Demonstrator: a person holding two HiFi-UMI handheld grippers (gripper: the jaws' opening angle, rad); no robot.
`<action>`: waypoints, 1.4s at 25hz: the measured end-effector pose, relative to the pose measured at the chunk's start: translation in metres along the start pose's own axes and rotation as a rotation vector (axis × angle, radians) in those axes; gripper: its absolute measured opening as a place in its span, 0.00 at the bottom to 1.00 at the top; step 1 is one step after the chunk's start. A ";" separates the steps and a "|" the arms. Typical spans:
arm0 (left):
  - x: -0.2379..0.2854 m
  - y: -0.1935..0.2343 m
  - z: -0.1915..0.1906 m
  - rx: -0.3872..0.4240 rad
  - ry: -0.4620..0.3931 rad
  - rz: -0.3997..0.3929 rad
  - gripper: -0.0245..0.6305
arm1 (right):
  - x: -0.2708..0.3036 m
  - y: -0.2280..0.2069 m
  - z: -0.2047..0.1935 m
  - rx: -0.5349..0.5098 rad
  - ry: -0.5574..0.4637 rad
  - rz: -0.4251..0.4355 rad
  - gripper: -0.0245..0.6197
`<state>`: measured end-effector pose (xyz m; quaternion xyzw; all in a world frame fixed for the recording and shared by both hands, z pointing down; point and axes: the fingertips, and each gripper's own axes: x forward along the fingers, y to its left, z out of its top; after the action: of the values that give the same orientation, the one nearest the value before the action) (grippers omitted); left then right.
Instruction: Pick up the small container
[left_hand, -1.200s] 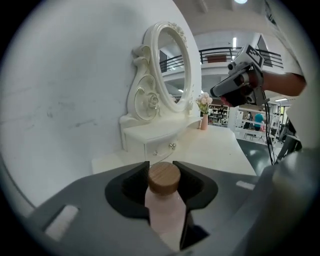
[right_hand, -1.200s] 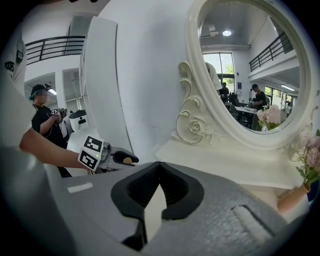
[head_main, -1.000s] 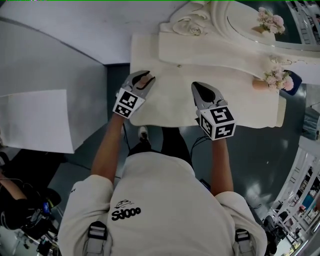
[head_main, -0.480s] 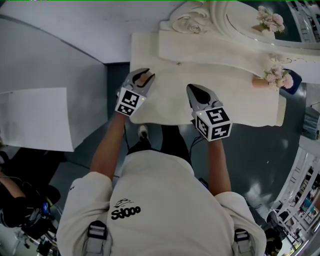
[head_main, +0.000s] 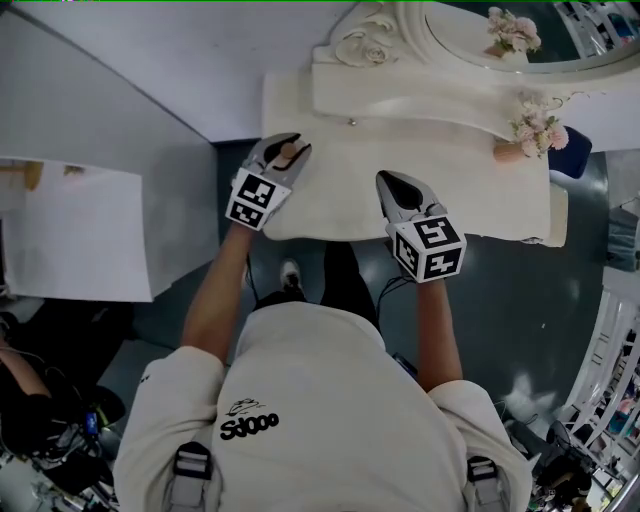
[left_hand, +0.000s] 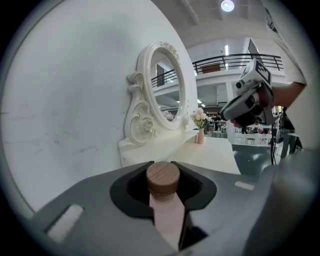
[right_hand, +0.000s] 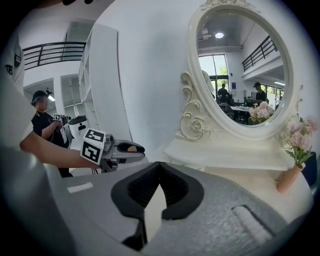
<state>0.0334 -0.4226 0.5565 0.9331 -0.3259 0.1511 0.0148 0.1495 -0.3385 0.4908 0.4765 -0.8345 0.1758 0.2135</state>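
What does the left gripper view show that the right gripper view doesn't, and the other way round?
Only the left gripper view: the small container, pink with a wooden cap, close up between its own jaws, and the right gripper. Only the right gripper view: its own jaws shut on nothing, the left gripper with its marker cube, and a person in dark clothes standing behind. Both: the ornate white mirror, the vase of flowers and the pale tabletop.

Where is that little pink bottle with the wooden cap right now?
The small container sits gripped between the jaws of the left gripper; in the head view that is at the left, over the left end of the cream dressing table.
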 end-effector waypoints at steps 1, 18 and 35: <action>-0.006 -0.003 0.010 0.004 -0.012 -0.007 0.22 | -0.005 0.004 0.001 -0.003 -0.010 -0.004 0.04; -0.136 -0.057 0.136 0.092 -0.111 -0.088 0.22 | -0.097 0.068 0.062 -0.108 -0.256 -0.111 0.04; -0.214 -0.065 0.184 0.132 -0.209 0.004 0.22 | -0.141 0.097 0.094 -0.170 -0.372 -0.195 0.04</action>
<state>-0.0349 -0.2653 0.3230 0.9420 -0.3170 0.0743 -0.0810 0.1113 -0.2373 0.3286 0.5592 -0.8215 -0.0076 0.1115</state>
